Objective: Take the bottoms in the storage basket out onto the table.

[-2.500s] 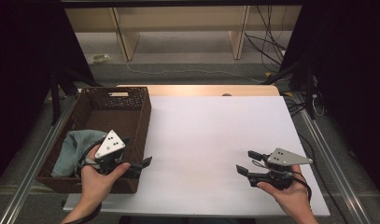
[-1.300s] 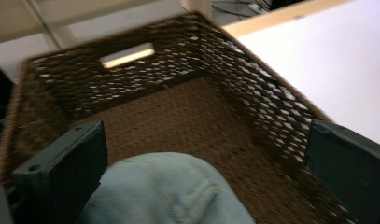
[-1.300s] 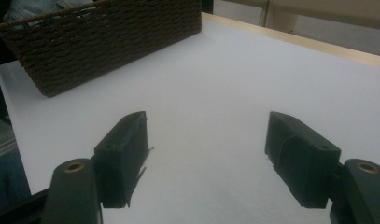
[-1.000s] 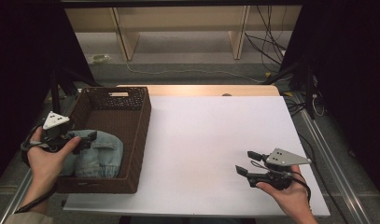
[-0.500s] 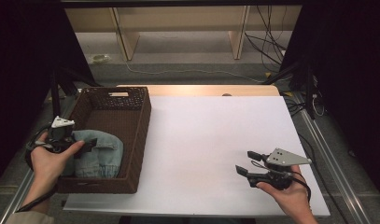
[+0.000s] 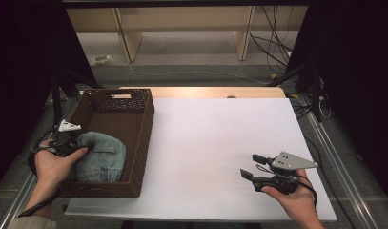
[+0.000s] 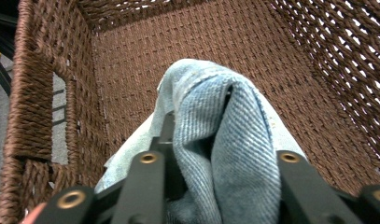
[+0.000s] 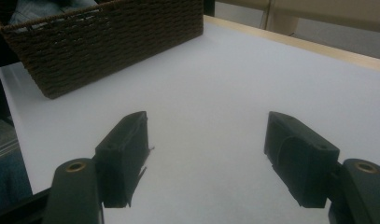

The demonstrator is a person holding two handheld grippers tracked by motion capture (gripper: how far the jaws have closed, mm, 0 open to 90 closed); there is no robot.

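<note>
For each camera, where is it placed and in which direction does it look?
High view: above the near side, facing forward and down on the table; both hands show.
Left gripper view: on the left gripper, facing into the basket; jaws pinch denim.
Right gripper view: on the right gripper, facing across the table; open jaws.
All show the basket.

The left gripper (image 6: 73,149) has just been closing — its jaws now pinch denim cloth (image 7: 234,140); the right gripper (image 6: 252,167) rests low, jaws parted.

Left claw (image 6: 79,149) moved to basket's (image 6: 134,102) left edge, jaws just closed on denim (image 7: 234,140)
</note>
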